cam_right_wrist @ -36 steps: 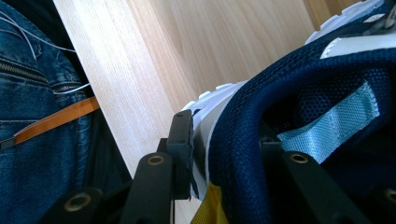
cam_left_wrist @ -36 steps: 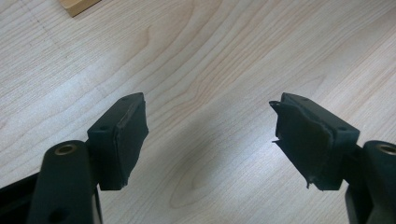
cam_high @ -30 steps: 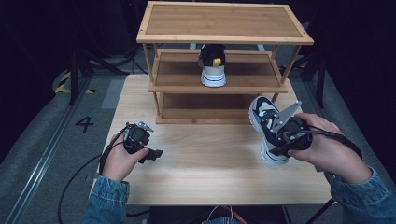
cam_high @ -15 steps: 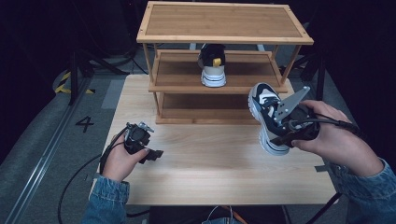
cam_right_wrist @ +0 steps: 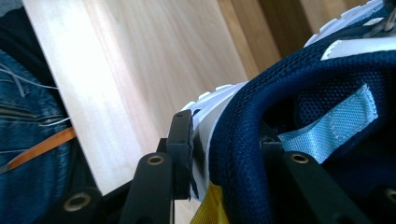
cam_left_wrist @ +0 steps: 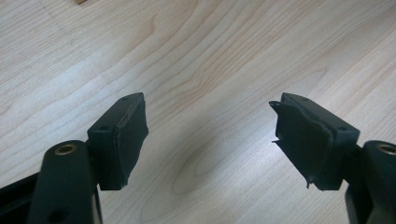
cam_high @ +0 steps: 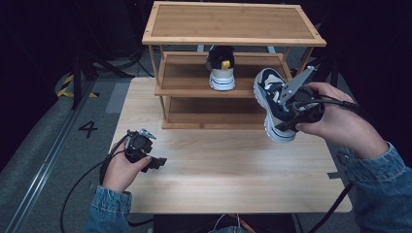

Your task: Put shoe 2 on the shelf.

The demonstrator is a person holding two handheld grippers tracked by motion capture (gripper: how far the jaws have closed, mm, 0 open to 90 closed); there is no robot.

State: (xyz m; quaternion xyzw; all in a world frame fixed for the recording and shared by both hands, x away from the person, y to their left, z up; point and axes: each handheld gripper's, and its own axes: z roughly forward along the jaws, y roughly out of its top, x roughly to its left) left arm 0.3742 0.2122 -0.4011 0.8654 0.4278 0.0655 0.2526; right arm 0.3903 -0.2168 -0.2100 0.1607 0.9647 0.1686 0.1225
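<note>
- Sneaker (cam_high: 270, 104) placement is the step in hand: the navy shoe with the white sole hangs off the bench (cam_high: 233, 170), just in front of the right end of the wooden rack (cam_high: 233, 39), sole turned toward the rack and toe up.
- Right gripper (cam_high: 291, 114) has its fingers (cam_right_wrist: 181, 140) pinching the padded heel collar, one outside against the heel and one inside the opening; judged from the gripper's own view, the bite is narrow, so the shoe could swing or slip if the hand jerks.
- Its mate (cam_high: 221, 68) stands on the middle shelf (cam_high: 184, 80), heel toward the person. The free space right of it looks like the natural target.
- To do it well, I would roll the wrist until the sole faces down before going in, since the gap under the top board looks tight.
- Enter toe first, clear of the right post, and keep a small gap to the other shoe so it is not knocked.
- Let go only once the sole sits flat on the shelf.
- Left gripper (cam_high: 145, 155) rests low over the bench with fingers (cam_left_wrist: 123, 135) spread and nothing between them; it can stay there.
</note>
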